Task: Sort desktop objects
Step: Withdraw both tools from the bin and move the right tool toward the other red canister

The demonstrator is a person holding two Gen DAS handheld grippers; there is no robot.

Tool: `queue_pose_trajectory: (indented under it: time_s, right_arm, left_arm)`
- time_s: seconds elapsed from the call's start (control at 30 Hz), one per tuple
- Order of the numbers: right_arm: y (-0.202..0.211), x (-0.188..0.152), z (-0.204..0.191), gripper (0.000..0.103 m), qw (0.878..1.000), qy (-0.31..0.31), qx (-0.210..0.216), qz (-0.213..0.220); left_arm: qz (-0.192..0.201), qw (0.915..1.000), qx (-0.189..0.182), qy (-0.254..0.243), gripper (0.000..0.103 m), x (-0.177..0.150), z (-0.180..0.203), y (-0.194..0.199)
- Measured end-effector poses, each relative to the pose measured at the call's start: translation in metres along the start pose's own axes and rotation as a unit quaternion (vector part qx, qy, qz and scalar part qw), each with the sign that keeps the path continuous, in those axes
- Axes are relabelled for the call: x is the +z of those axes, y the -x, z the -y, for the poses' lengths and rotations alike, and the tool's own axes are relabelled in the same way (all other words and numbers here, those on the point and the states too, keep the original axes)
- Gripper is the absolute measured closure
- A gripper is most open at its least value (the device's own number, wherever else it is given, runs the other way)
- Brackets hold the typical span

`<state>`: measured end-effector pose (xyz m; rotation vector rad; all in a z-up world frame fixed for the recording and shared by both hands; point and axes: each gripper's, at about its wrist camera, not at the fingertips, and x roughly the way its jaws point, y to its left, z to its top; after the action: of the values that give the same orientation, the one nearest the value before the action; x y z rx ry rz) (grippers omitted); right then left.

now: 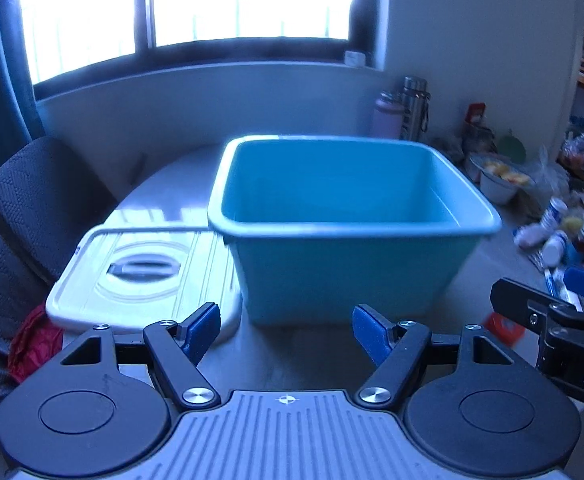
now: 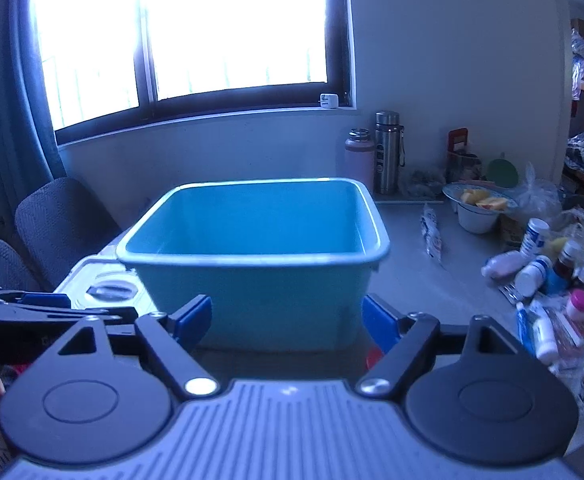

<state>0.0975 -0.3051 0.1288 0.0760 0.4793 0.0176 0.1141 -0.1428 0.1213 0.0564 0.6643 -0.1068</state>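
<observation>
**A:** From the left gripper's (image 1: pixel 286 334) camera, what do you make of it?

**B:** Its blue pads (image 1: pixel 204 330) stand wide apart with nothing between them, so it's released. It hangs just short of the bin (image 1: pixel 351 232), a teal plastic tub with rounded corners, a rolled rim and smooth walls. No objects show inside, though its floor is hidden from this angle.

**A:** And the pale thing to the left?

**B:** The lid (image 1: pixel 144 276), I'd say: white ribbed plastic with a recessed handle, lying flat on the table (image 1: pixel 164 184) and touching the bin's side. Set aside so the bin is open for filling, I'd guess. The other gripper pokes in at the right edge.

**A:** Now the right one's view.

**B:** The right gripper (image 2: pixel 288 320) is spread open too, empty, pointed at the bin's near wall. The things to sort lie in a heap (image 2: pixel 547 292) well to the right of the bin: small white bottles, one with a pink cap, tubes and glossy packets, all jumbled. That pile sits on this gripper's side, which is probably why it would do the picking.

**A:** Anything else?

**B:** Two flasks (image 2: pixel 385 152) against the wall, steel and pink, and a bowl (image 2: pixel 477 208) holding something orange. A red scrap (image 2: pixel 371 358) lies below the right pad; too blurred to name.
</observation>
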Motion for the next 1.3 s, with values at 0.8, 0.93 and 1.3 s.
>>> queue_pose_trajectory:
  time_s: [0.8,0.93,1.3]
  right_arm:
    - [0.036,-0.123,0.041,0.020,0.997,-0.041,-0.060,-0.010]
    - [0.031,-0.134,0.045,0.020,0.997,-0.043,-0.061,-0.006]
    - [0.007,-0.140,0.049,0.020,0.997,-0.048,-0.061,0.003]
  left_arm:
    - [-0.021,0.9989,-0.016,-0.039,0.027,-0.115,0.036,0.004]
    - [-0.032,0.9986,-0.015,-0.039,0.027,-0.124,0.034,-0.006]
    - [-0.040,0.9979,0.006,-0.050,0.027,-0.128,0.031,-0.019]
